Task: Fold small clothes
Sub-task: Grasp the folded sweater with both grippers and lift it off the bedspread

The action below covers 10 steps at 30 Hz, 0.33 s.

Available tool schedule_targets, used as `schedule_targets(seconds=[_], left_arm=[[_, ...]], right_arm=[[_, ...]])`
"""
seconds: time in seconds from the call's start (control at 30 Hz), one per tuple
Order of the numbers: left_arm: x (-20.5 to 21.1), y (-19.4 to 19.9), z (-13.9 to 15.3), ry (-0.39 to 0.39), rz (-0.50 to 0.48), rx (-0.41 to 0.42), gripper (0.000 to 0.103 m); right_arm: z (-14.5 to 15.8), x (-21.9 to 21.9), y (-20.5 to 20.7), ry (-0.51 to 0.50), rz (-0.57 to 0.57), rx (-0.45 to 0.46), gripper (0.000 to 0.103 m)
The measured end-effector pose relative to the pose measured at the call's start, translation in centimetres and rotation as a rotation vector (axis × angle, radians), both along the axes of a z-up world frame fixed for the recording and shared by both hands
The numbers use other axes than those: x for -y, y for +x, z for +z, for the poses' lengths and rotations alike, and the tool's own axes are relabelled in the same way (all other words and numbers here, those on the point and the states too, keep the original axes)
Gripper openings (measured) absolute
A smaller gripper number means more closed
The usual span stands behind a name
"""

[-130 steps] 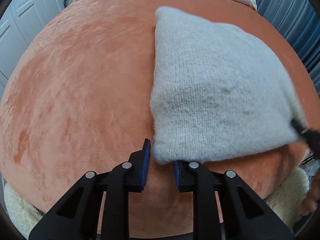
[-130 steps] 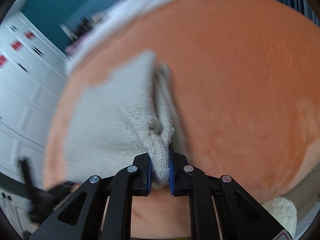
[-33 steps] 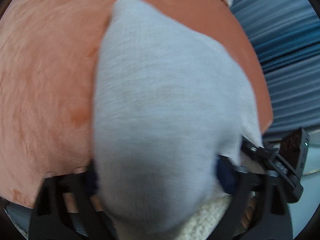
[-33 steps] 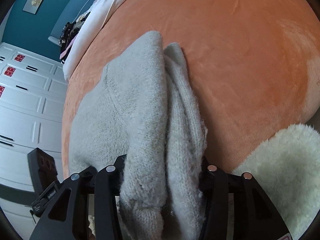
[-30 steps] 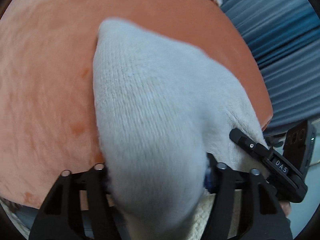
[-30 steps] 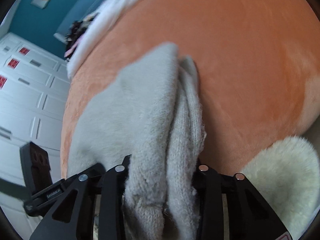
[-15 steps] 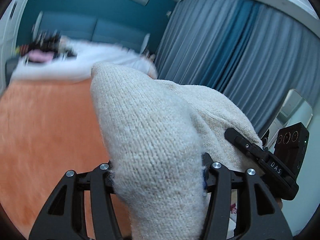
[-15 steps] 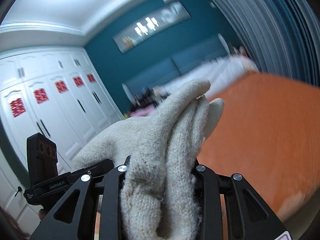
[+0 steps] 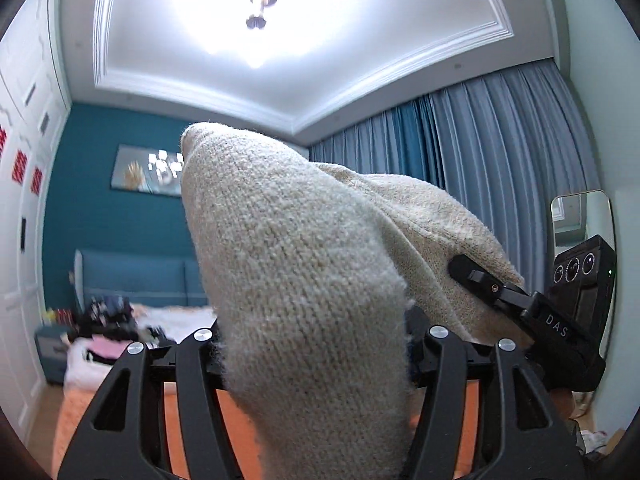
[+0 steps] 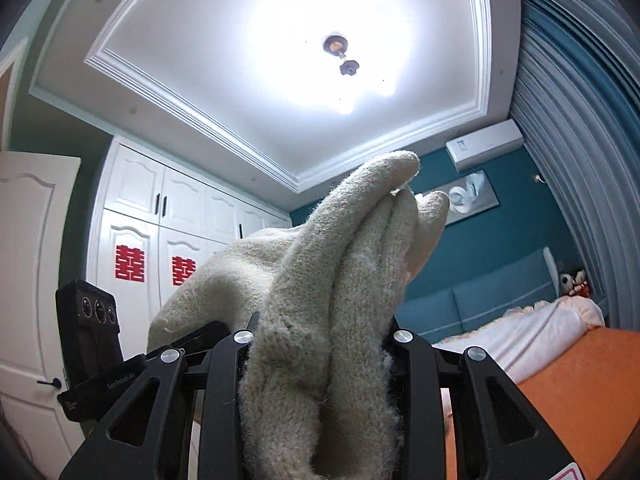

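Observation:
A folded cream knit garment (image 9: pixel 304 280) is held up in the air between both grippers. My left gripper (image 9: pixel 312 344) is shut on its thick folded left end, which bulges out between the jaws. My right gripper (image 10: pixel 320 344) is shut on the bunched layers of its other end (image 10: pixel 344 280). Both cameras tilt up toward the ceiling. The right gripper's body shows in the left wrist view (image 9: pixel 560 320); the left gripper's body shows in the right wrist view (image 10: pixel 96 344). The fingertips are hidden by the knit.
The orange blanket-covered surface (image 10: pixel 568 396) lies below, with white bedding (image 10: pixel 532 328) and a blue headboard beyond. White wardrobes (image 10: pixel 160 240) and a door stand to the left, grey-blue curtains (image 9: pixel 500 168) to the right. A ceiling light (image 9: pixel 258 8) is overhead.
Both grippers have lifted the folded garment off the orange surface and tilted upward; the view swung from the bed to the ceiling. Both grips stay shut on the cloth.

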<state>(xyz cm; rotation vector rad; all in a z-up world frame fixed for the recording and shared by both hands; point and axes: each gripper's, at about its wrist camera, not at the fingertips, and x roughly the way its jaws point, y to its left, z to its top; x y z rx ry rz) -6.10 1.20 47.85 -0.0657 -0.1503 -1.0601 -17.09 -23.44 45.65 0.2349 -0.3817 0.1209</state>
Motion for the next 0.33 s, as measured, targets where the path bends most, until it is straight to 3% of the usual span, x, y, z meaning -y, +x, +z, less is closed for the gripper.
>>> schedule_targets(seconds=[0.1,0.2,0.27,0.33], left_arm=[[-0.6,0.9,0.7,-0.018,0.037,0.024,0.06],[-1.0,2.9,-0.9,0.02,0.078,-0.033,0.063],[-1.1,5.4,-3.6,0.073,0.09,-0.121,0.064],[-0.6,9.1,-8.1,0.141,0.093,-0.248,0.065]], right_arm=[[0.2,-0.9,1.8,0.0,0.028,0.003,0.031],[-1.8,-0.6,5.7,0.042,0.047,-0.081,0.032],[-5.2,0.2,8.9,0.08,0.048,-0.182,0.032],[-11.1,1.5,13.0,0.146,0.055,-0.342,0.033]])
